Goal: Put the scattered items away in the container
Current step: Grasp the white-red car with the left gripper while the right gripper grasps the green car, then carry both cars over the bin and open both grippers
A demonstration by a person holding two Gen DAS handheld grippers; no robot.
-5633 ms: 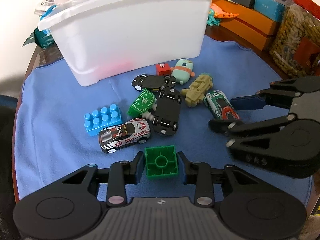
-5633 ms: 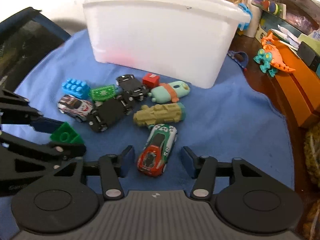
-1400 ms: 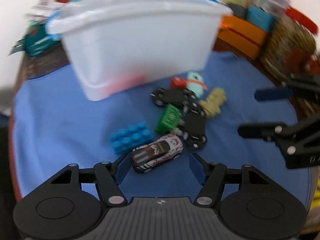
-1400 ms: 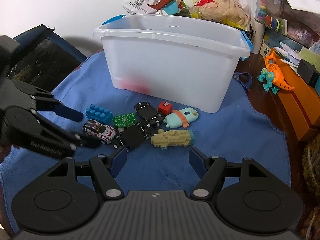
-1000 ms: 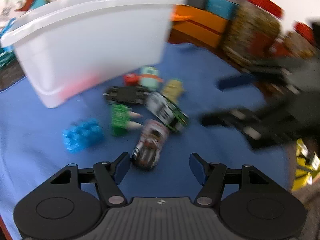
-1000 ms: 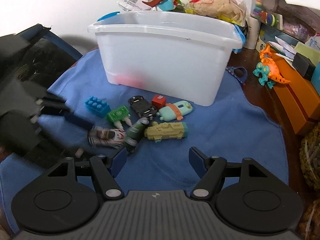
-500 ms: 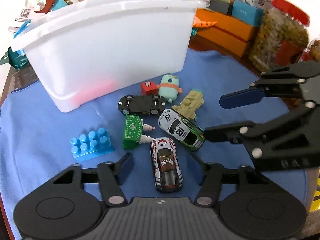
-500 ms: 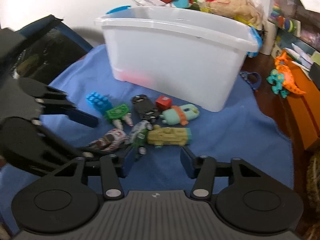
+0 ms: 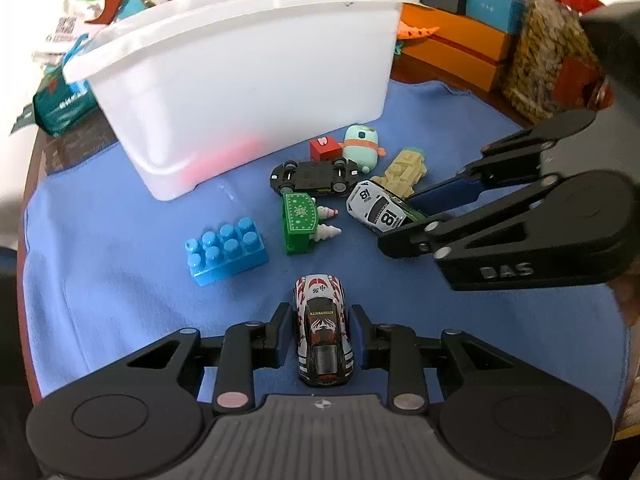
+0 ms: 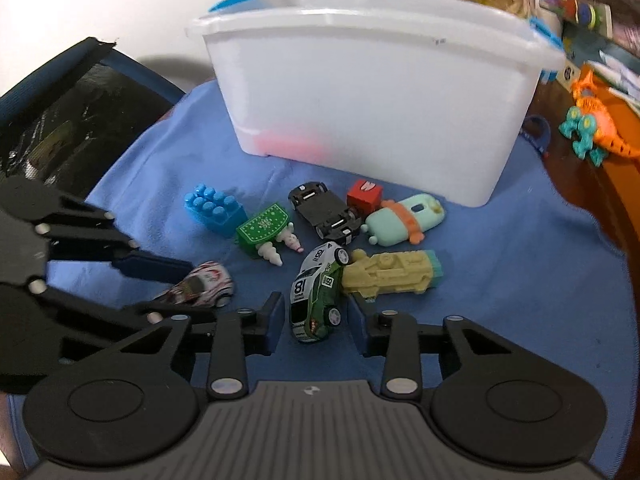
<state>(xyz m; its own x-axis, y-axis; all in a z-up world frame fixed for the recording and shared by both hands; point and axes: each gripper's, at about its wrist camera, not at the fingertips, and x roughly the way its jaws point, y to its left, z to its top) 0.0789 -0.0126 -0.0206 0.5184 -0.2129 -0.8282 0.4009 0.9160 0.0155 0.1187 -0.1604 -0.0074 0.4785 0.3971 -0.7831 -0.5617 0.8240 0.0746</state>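
Observation:
A white plastic bin [image 9: 248,60] [image 10: 376,92] stands at the back of a blue cloth. My left gripper [image 9: 320,334] has its jaws around a red, white and black toy car [image 9: 323,334], with a small gap each side; the car rests on the cloth. My right gripper [image 10: 316,314] straddles a green and white toy car numbered 18 [image 10: 316,294], which lies tilted on its side; narrow gaps show. Each gripper also shows in the other's view: the right [image 9: 404,220], the left [image 10: 168,280]. Several toys lie between the grippers and the bin.
Loose on the cloth: blue brick [image 9: 226,250], green piece with white cones [image 9: 302,222], upturned black car [image 9: 316,176], red cube [image 9: 326,148], mint figure [image 9: 360,148], tan vehicle [image 9: 404,170]. Orange boxes [image 9: 452,52] and clutter lie behind and right. A dark chair [image 10: 60,112] stands left.
Both grippers have moved down and forward and narrowed: the left around the red-white car, the right around the green car. The green block and red-green car seen 5.6 s ago are gone.

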